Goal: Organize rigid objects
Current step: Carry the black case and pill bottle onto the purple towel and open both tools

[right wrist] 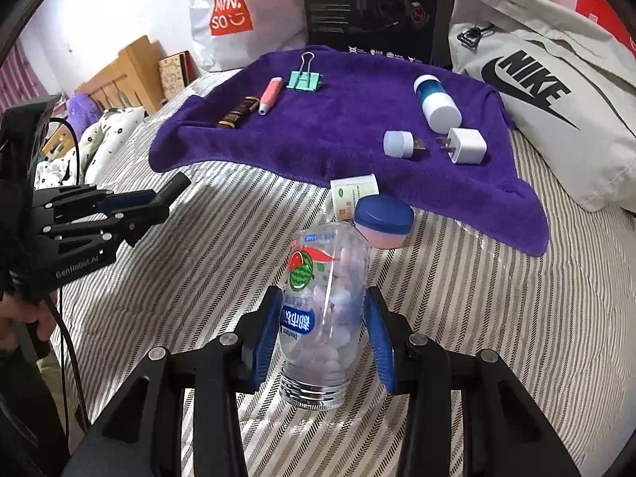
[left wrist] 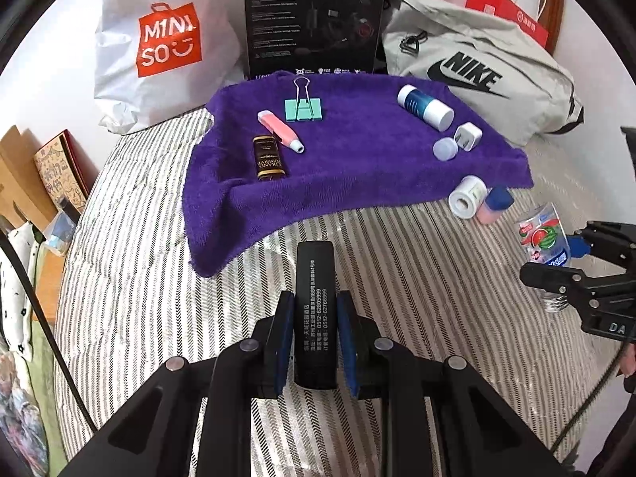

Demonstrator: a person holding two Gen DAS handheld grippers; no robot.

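My left gripper [left wrist: 315, 310] is shut on a black rectangular case with white print [left wrist: 315, 298], held over the striped bed short of the purple towel [left wrist: 357, 167]. My right gripper [right wrist: 324, 318] straddles a clear bottle of candies [right wrist: 324, 310] lying on the bed; its left pad touches the bottle, the right pad stands slightly off. On the towel lie a green binder clip [left wrist: 304, 109], a pink tube [left wrist: 280, 130], a dark brown bottle [left wrist: 269, 158], a blue-white bottle [left wrist: 425, 106], a white charger [left wrist: 468, 136] and a small white USB light [left wrist: 445, 148].
A white roll [left wrist: 467, 196] and a blue-lidded pink jar [left wrist: 495, 203] lie on the bed by the towel's near right edge. Behind the towel stand a Miniso bag [left wrist: 159, 43], a black box [left wrist: 314, 16] and a Nike bag [left wrist: 477, 71]. The bed edge runs at left.
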